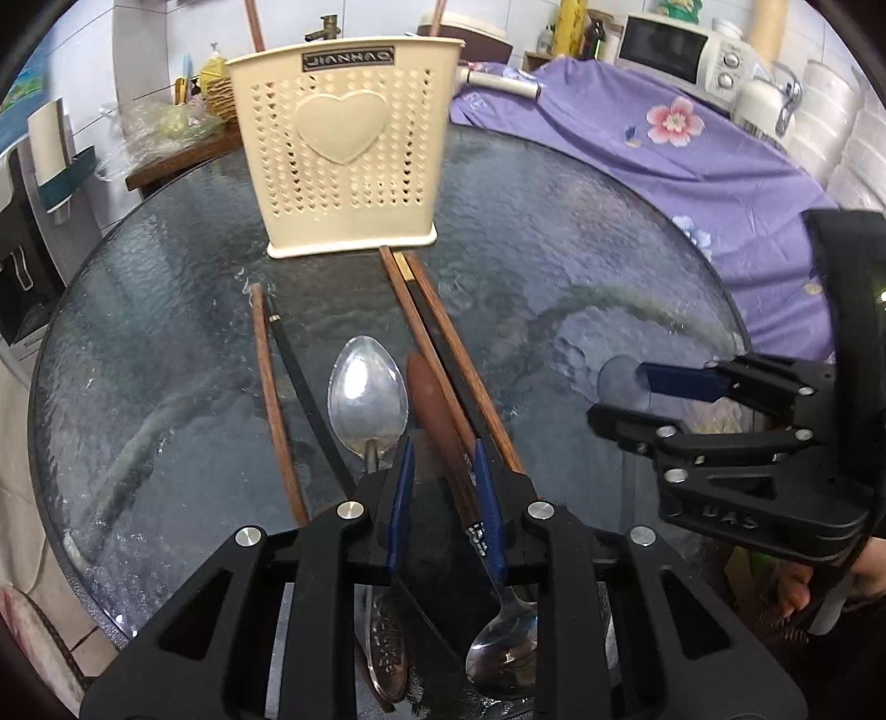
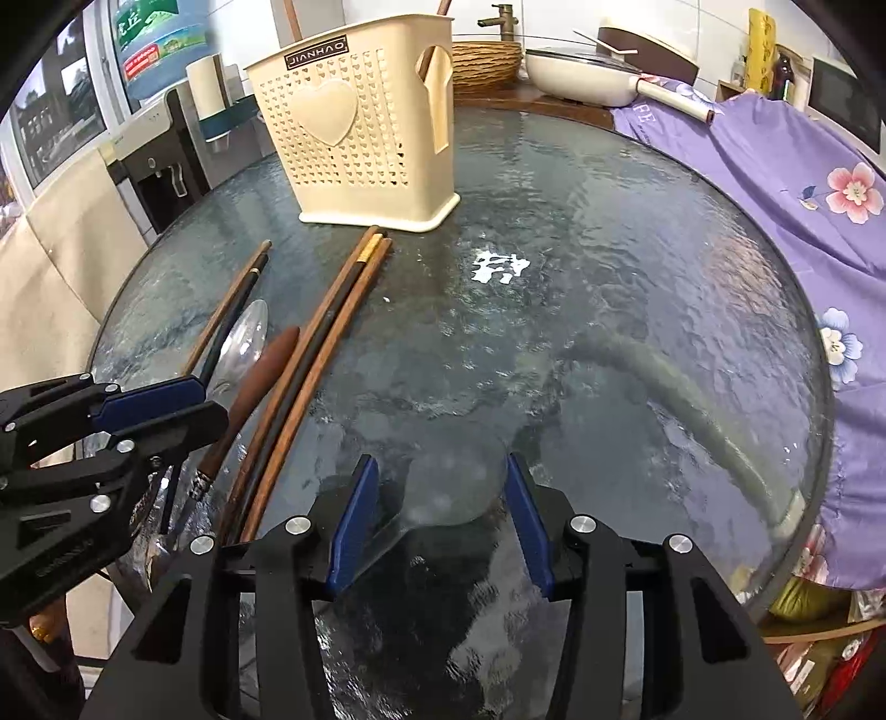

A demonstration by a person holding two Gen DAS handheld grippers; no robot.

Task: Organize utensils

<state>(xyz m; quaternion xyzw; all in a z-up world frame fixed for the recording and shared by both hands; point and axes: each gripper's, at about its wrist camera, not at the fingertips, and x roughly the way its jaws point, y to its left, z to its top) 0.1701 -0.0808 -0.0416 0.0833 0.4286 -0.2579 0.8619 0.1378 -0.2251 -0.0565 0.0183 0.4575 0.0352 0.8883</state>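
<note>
A cream perforated utensil holder [image 1: 343, 166] stands upright at the far side of the round glass table [image 1: 554, 266]; it also shows in the right wrist view [image 2: 354, 138]. Several wooden and black chopsticks [image 1: 443, 354] lie in front of it, with a steel spoon [image 1: 368, 387] and a brown-handled spoon [image 1: 437, 410] whose bowl lies near me. My left gripper [image 1: 443, 459] is open, its fingers either side of the brown handle, touching nothing. My right gripper [image 2: 440, 476] is open and empty over bare glass, to the right of the utensils [image 2: 310, 354].
A purple flowered cloth [image 1: 692, 166] covers the table's right side. A pan [image 2: 581, 77], a woven basket [image 2: 487, 61] and a microwave [image 1: 681, 50] stand on the counter behind. A water dispenser [image 2: 160, 166] stands at the left.
</note>
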